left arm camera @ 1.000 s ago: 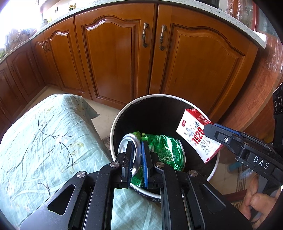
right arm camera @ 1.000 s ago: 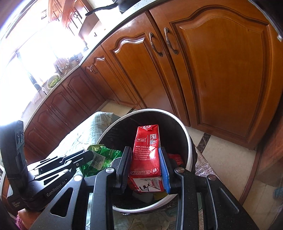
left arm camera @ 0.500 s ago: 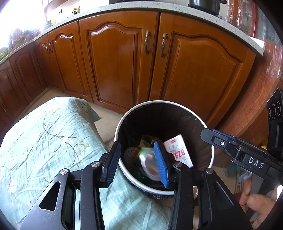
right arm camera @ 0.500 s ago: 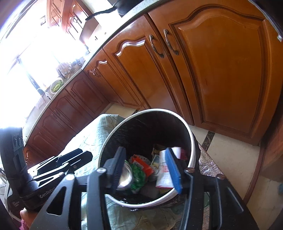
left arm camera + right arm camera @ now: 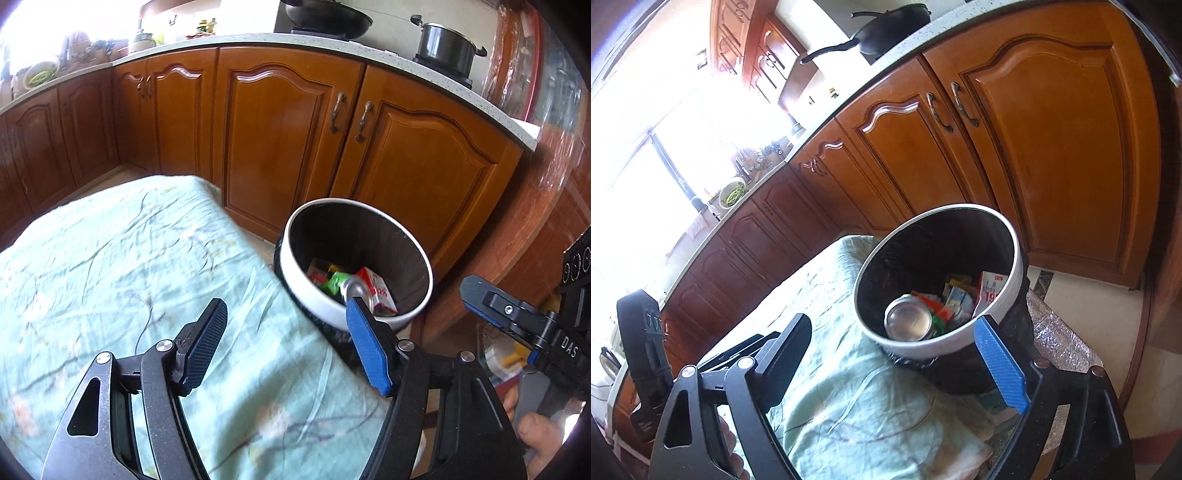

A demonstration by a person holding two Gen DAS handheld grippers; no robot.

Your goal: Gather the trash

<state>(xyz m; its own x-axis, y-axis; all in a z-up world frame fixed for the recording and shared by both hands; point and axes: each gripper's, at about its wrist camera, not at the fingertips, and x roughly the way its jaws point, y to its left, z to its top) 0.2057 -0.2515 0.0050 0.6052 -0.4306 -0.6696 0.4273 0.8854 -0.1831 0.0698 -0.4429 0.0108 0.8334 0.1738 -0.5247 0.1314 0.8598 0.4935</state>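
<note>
Both grippers, left (image 5: 284, 341) & right (image 5: 897, 356), were empty w/ jaws opening, trash (can (image 5: 908, 324), carton (image 5: 991, 291)) lay inside the bin (image 5: 1015, 266), whose rim hugged the cloth-covered table (image 5: 827, 413), so a careless swing could've tipped it.

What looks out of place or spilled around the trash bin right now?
Nothing stands out. The can, the carton and the wrappers all lie inside the bin, none on the tablecloth. Both grippers are empty, jaws opening.
</note>
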